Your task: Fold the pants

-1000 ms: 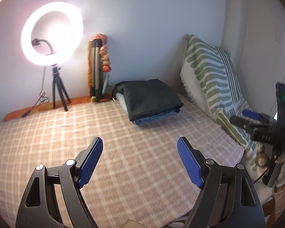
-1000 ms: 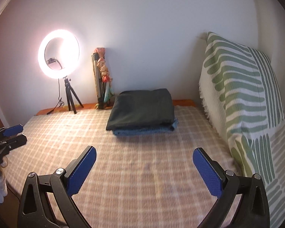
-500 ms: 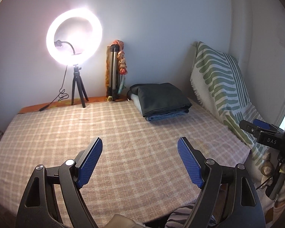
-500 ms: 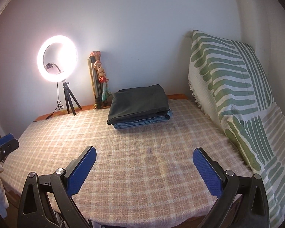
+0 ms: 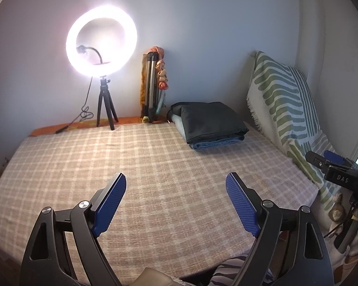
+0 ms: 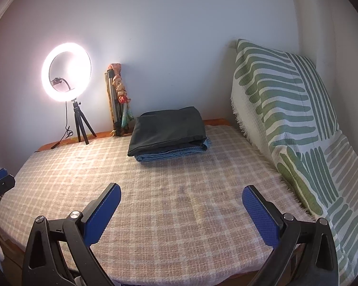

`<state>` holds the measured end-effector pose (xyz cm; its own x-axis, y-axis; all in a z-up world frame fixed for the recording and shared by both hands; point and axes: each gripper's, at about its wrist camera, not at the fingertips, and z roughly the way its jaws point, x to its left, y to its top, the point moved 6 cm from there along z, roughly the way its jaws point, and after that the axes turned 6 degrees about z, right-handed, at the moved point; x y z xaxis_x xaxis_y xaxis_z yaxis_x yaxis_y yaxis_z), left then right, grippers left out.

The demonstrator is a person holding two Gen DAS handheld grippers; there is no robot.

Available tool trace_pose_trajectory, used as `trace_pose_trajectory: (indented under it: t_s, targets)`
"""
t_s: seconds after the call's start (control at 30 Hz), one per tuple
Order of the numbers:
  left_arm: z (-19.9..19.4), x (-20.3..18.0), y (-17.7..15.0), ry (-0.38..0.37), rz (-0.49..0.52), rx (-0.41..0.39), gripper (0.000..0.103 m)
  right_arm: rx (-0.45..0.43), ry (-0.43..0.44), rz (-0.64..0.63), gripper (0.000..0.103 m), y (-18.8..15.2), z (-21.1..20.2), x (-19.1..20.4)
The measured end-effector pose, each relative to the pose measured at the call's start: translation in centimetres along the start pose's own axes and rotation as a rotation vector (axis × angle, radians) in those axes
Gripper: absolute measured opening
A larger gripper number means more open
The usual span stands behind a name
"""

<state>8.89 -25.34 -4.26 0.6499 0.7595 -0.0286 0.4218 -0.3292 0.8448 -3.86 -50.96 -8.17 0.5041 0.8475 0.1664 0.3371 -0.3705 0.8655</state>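
Observation:
Two folded pairs of pants lie stacked at the far side of the bed: a dark pair (image 5: 210,119) (image 6: 167,128) on top of blue jeans (image 5: 217,143) (image 6: 174,153). My left gripper (image 5: 175,176) hovers over the near part of the bed, well short of the stack; its jaws are opening and nothing is between them. My right gripper (image 6: 181,187) is open and empty, also over the near edge. The right gripper (image 5: 331,164) shows at the right edge of the left wrist view, and the left gripper (image 6: 0,181) at the left edge of the right wrist view.
A pink checked cover (image 5: 155,162) is spread over the bed. A lit ring light (image 5: 102,43) on a small tripod and a folded tripod (image 5: 152,88) stand by the back wall. A green-striped throw (image 6: 286,109) leans along the right side.
Both views have drawn back from the stack, and the bed's near edge now shows below the fingers. The left view has swung, so the ring light sits further right. The stack has not moved.

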Motion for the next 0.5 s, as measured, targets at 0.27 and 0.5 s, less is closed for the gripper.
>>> trace_pose_trajectory:
  t_s: [0.27,0.5]
  targets:
    - [-0.31,0.30,-0.08,0.007,-0.009,-0.003,0.086,-0.006,0.004,-0.001,0.103,0.04,-0.08,0.26]
    - [0.03,0.22,-0.27,-0.007,-0.013,0.010,0.086,-0.010,0.013,-0.009,0.103,0.04,-0.28,0.65]
